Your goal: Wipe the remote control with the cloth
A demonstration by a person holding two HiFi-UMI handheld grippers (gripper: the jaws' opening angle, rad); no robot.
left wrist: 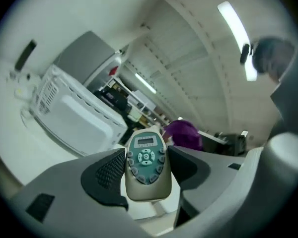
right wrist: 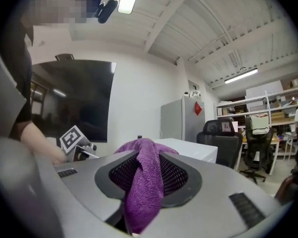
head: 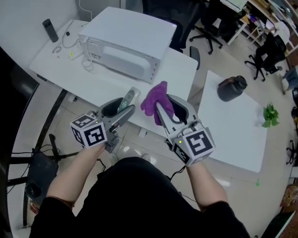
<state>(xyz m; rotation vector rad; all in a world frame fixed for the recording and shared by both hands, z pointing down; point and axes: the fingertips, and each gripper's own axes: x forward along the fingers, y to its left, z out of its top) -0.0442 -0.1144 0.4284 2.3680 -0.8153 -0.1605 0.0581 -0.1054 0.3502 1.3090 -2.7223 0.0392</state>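
Far left, on the left table (head: 109,86): a black cylinder (head: 50,30) stands upright, with white cables (head: 64,42) just beside it. Next along is a big white box (head: 126,43) with a vented side; it is closed up and no view shows inside it.

The left gripper (head: 125,105) is held up in front of the table's near edge. Its jaws are pinched on the remote (head: 128,98), one pad on each long side. In the left gripper view the remote (left wrist: 148,167) sits upright between the pads, buttons and small screen facing the camera, top end sticking out past the jaw tips. The box shows behind it on the left.

The purple cloth (head: 154,98) hangs just right of the remote, near its top end. Touching or not, cannot tell. The left gripper view also catches the cloth (left wrist: 184,133) past the remote's upper right.

The right gripper (head: 166,105) has its jaws clamped on the cloth. In the right gripper view the cloth (right wrist: 148,155) is bunched between the two pads, a fold hanging down through the gap and a hump over the tips.

On the right table (head: 238,143) sits a dark jar (head: 232,88) with its lid on, contents not visible. A small green plant (head: 270,115) is near the table's far right edge, well apart from the jar. Black chairs (head: 262,58) stand behind.
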